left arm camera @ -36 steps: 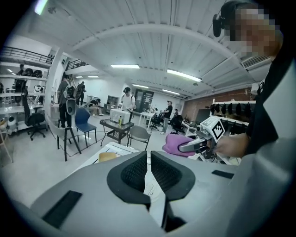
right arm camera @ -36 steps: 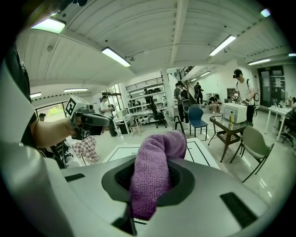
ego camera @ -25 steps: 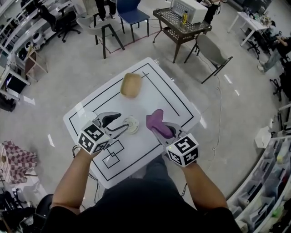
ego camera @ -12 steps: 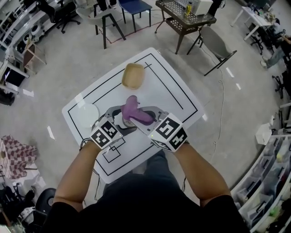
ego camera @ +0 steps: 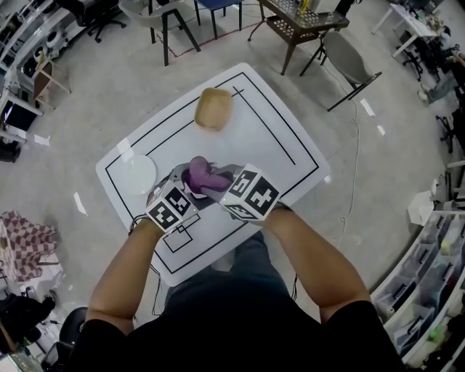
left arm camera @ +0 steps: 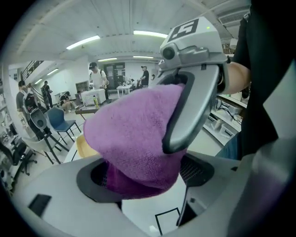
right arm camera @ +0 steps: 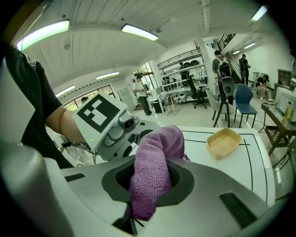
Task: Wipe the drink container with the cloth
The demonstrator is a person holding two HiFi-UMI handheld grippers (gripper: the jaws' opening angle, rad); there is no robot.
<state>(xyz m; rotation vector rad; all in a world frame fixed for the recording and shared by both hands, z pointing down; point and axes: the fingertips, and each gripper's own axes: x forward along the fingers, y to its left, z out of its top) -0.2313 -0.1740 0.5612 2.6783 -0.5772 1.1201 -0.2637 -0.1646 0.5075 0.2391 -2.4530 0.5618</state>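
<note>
A purple cloth (ego camera: 203, 174) is bunched between the fingers of my right gripper (ego camera: 212, 179), which is shut on it. The right gripper presses the cloth down into the gap of my left gripper (ego camera: 195, 183), over the left half of the white table (ego camera: 276, 145). In the left gripper view the cloth (left arm camera: 134, 134) fills the space between my wide-standing jaws, with a right gripper finger (left arm camera: 194, 102) wrapped round it. No pad of the left gripper shows pressing on anything. The drink container is hidden under the cloth and grippers in every view.
A tan shallow tray (ego camera: 213, 109) lies at the table's far side, also in the right gripper view (right arm camera: 223, 141). A white round disc (ego camera: 138, 174) sits near the table's left corner. Chairs and a dark metal table (ego camera: 305, 22) stand beyond on the floor.
My right gripper carried the cloth leftward from the table's middle onto the left gripper's jaws. The white container seen between the left jaws is now covered. Both grippers have drawn close together.
</note>
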